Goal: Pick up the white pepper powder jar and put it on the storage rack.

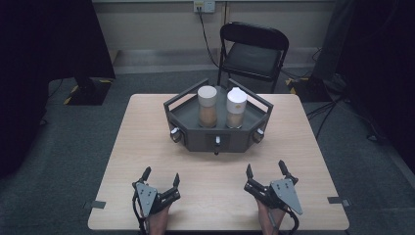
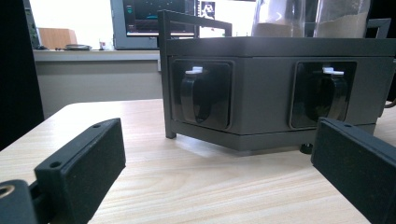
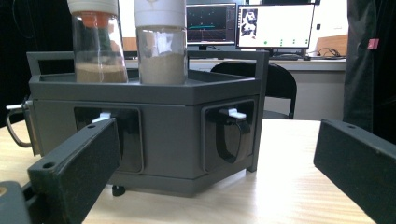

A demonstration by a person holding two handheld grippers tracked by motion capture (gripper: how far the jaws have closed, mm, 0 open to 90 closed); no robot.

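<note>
A dark grey six-sided stand (image 1: 195, 139) sits at the far middle of the wooden table, with round knobs (image 1: 174, 133) set into its front faces. On top stand two clear jars of brown powder: one with a beige lid (image 1: 207, 105) and one with a white lid (image 1: 236, 107). My left gripper (image 1: 160, 176) rests open near the front edge at the left, nothing between its jaws. My right gripper (image 1: 265, 170) is open at the front right, likewise empty. The left gripper view shows the stand (image 2: 271, 93) with two recessed knobs (image 2: 196, 98); the right gripper view shows the stand (image 3: 168, 135) and both jars (image 3: 161, 42).
A black folding chair (image 1: 254, 51) stands behind the table. Cables (image 1: 323, 112) run over the floor at the right, and dark curtains hang at both sides. Bare tabletop (image 1: 215, 171) lies between the grippers and the stand. Monitors (image 3: 273, 25) glow in the background.
</note>
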